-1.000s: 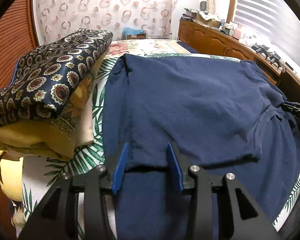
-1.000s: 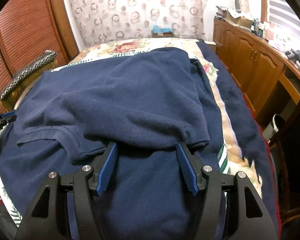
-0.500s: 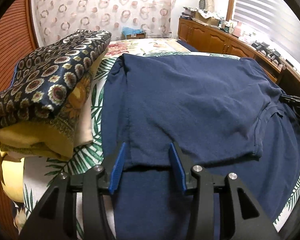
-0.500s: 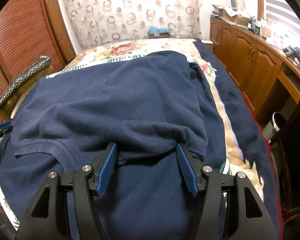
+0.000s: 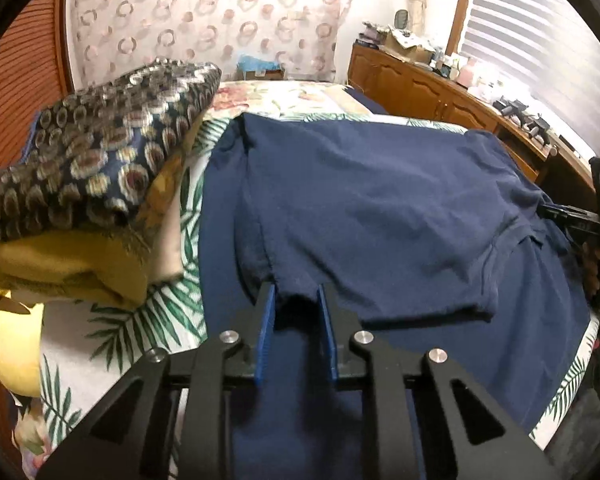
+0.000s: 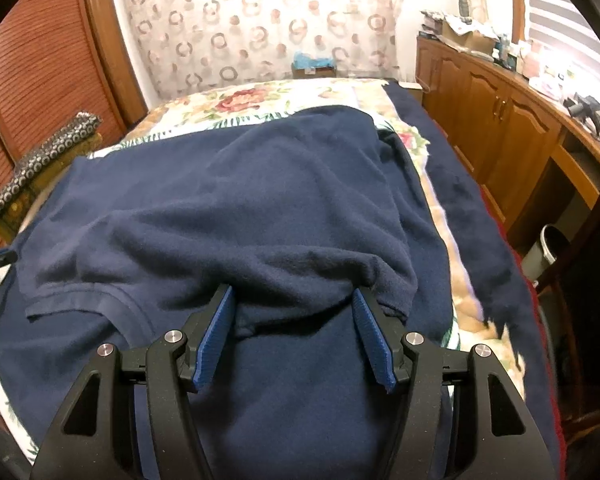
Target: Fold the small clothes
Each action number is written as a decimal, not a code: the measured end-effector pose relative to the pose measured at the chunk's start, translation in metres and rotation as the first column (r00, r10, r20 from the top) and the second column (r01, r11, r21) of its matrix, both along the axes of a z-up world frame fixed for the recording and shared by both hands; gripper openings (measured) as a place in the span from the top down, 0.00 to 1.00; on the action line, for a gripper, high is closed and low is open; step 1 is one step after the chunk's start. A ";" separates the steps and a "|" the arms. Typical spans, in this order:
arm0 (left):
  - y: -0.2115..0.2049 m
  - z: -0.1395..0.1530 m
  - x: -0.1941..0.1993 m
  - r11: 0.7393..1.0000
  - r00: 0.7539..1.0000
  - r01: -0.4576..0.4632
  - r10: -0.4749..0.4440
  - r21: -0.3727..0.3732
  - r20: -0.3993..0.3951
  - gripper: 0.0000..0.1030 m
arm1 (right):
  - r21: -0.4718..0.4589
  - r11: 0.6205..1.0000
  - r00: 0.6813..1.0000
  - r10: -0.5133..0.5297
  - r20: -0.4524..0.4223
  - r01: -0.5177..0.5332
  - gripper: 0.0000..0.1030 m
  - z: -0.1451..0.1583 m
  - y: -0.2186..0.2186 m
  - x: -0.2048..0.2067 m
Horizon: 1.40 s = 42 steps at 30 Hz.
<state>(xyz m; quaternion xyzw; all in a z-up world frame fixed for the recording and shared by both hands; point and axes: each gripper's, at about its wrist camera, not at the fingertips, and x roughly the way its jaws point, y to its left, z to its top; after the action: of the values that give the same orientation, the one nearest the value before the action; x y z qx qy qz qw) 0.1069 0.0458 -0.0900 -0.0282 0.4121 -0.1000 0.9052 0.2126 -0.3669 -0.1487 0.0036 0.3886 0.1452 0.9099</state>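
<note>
Left wrist view showed a navy shirt point(image 5: 380, 216) spread over a bed point(image 5: 284, 100) with a leaf-and-flower cover, one layer of the cloth folded back over the rest so that a hemmed edge ran across near the camera. The left gripper point(image 5: 296, 300) sat low at that folded edge, its blue-lined fingers point(image 5: 266, 328) drawn in to a narrow gap with a bunched corner of the shirt between them; whether they truly pinched it was hard to say, since the cloth was dark there. Just to the left lay a stack of folded fabric point(image 5: 92, 184), a dark piece with round medallions on top and yellow layers beneath. At the far right edge the other tool showed as a black shape on the shirt.

From the right wrist view, the right gripper point(image 6: 294, 300) rested on the same shirt point(image 6: 228, 208), its fingers point(image 6: 216, 332) spread wide and a rumpled fold of navy cloth lying loosely between them. A wooden cabinet point(image 6: 496, 124) ran along the right wall, and a dark blue blanket point(image 6: 472, 216) lay along the bed's right side.
</note>
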 end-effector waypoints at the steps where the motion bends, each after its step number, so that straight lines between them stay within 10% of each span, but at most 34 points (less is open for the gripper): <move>1: -0.001 0.001 0.001 1.000 1.000 0.003 -0.003 0.001 0.001 0.82 | 0.006 1.000 1.000 0.003 -0.001 -0.003 0.40 0.001 0.001 0.001; 13: 0.002 0.028 -0.005 1.000 0.992 -0.005 0.009 -0.029 0.129 0.97 | -0.017 0.999 0.998 0.040 0.058 -0.039 0.96 0.011 0.003 0.000; 42: 0.003 0.099 -0.081 0.998 0.941 0.043 -0.022 -0.056 0.337 0.97 | 0.013 0.996 0.966 0.081 0.246 -0.087 0.99 0.091 -0.023 -0.094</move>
<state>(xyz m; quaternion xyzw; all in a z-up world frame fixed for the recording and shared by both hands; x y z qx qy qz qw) 0.0261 0.0487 0.0092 -0.0321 0.2489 -0.1311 0.9591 0.1182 -0.3894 -0.0579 -0.0199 0.2711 0.1876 0.9439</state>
